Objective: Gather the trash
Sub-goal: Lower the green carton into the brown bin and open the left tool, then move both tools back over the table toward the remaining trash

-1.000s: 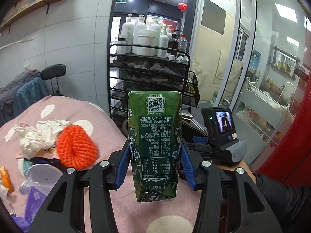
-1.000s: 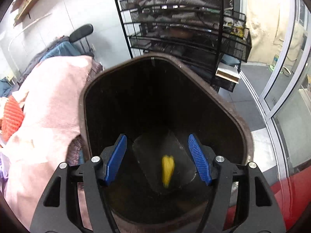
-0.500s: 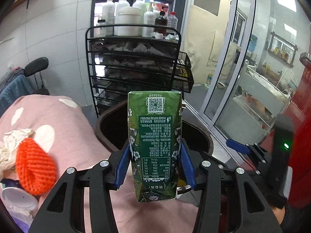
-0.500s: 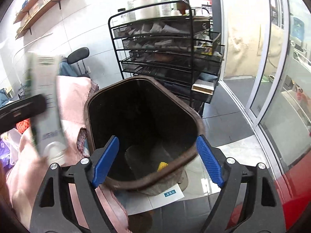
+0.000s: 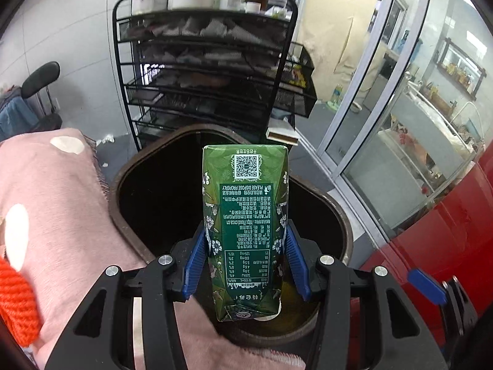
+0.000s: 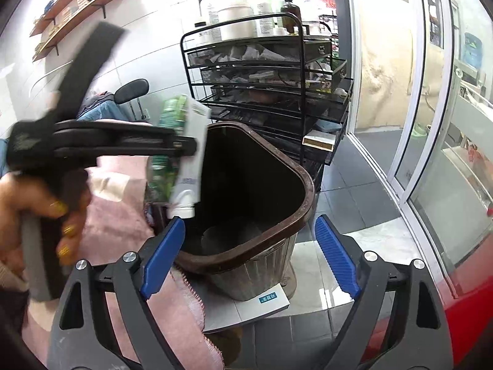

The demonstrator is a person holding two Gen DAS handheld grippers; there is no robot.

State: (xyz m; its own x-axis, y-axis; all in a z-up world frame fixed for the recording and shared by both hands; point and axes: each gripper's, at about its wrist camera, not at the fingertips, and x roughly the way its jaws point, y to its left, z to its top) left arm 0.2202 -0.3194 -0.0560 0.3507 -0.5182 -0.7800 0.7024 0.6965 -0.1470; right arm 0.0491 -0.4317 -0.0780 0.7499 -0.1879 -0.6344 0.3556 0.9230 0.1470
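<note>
A green drink carton [image 5: 246, 185] stands upright between the blue pads of my left gripper [image 5: 245, 234], which is shut on it. The carton hangs over the open mouth of the brown trash bin [image 5: 123, 182]. In the right wrist view the same carton [image 6: 185, 141] and left gripper [image 6: 185, 149] sit at the bin's [image 6: 305, 197] left rim, gripped by a person's hand [image 6: 46, 203]. My right gripper [image 6: 249, 225] is back from the bin, jaws opening, nothing between the pads. One of its blue fingertips [image 5: 426, 286] shows at lower right in the left wrist view.
A pink dotted cloth [image 5: 55, 209] covers the table left of the bin, with an orange foam net [image 5: 15, 302] on it. A black wire rack [image 6: 265, 71] with bottles stands behind the bin. The bin rests on a flat scale [image 6: 268, 302]. Glass doors [image 5: 385, 123] close off the right.
My left gripper carried the carton from over the table to above the bin's mouth, tilting downward. My right gripper drew back out of the bin and its jaws widened.
</note>
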